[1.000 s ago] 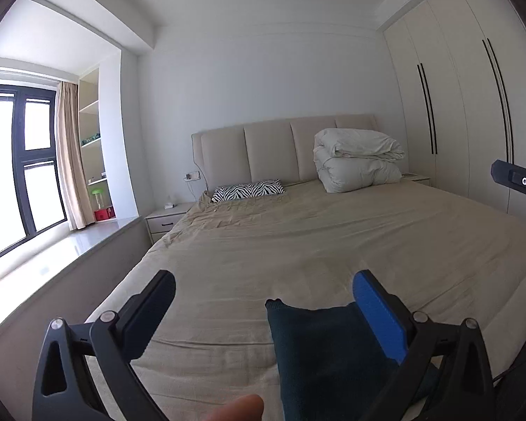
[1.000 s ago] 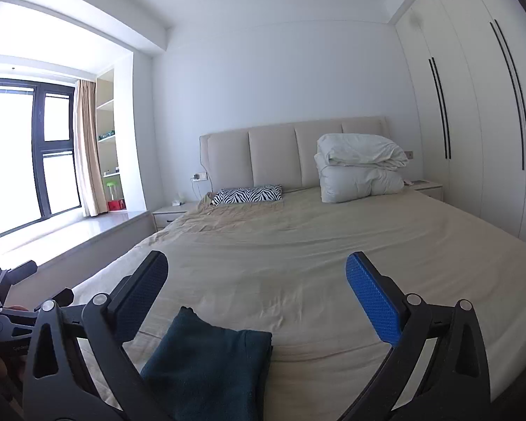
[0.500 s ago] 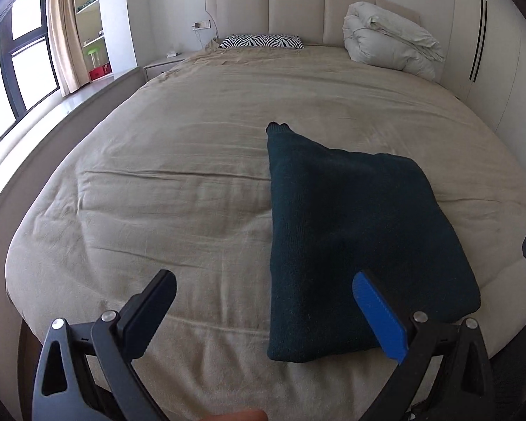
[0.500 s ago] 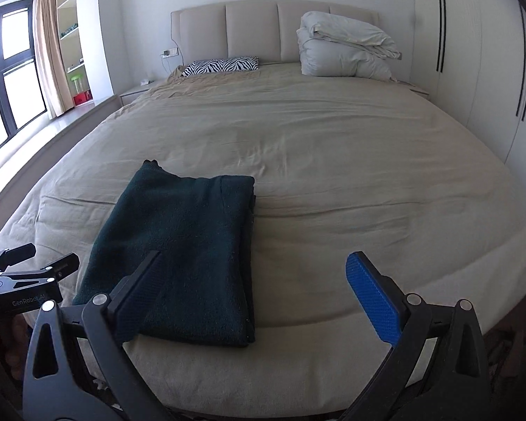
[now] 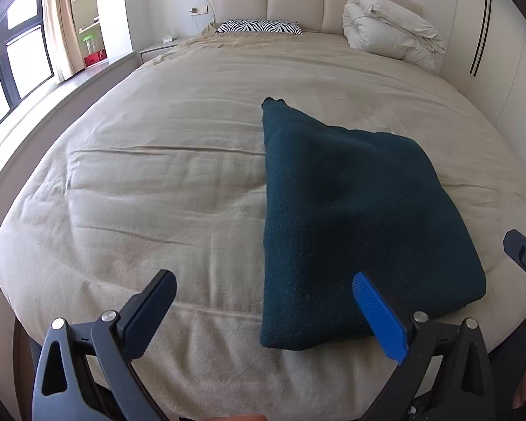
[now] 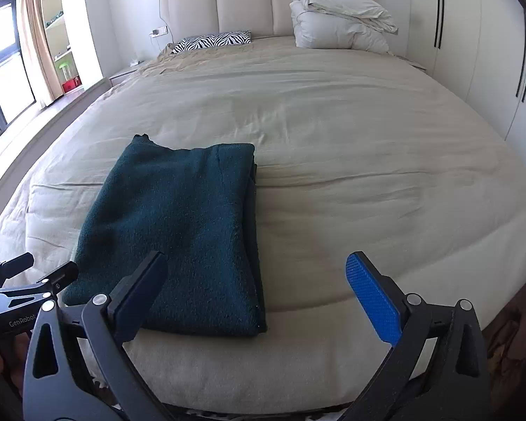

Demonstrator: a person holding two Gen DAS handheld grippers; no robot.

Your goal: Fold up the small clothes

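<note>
The bed (image 5: 179, 182) filled the room, its beige cover smooth with shallow creases, a broad soft surface for folding. Near its foot edge lay the cloth (image 5: 350, 217), a thick, nubbly dark-teal rectangle, seemingly already doubled over. We held our left gripper (image 5: 263, 310) and right gripper (image 6: 254, 280) spread wide and empty just short of it, probably to take its near corners.

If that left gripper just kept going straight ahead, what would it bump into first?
Probably the bedspread, just left of the dark green garment. The open left gripper is angled down at the bed, though depth is hard to judge.
</note>
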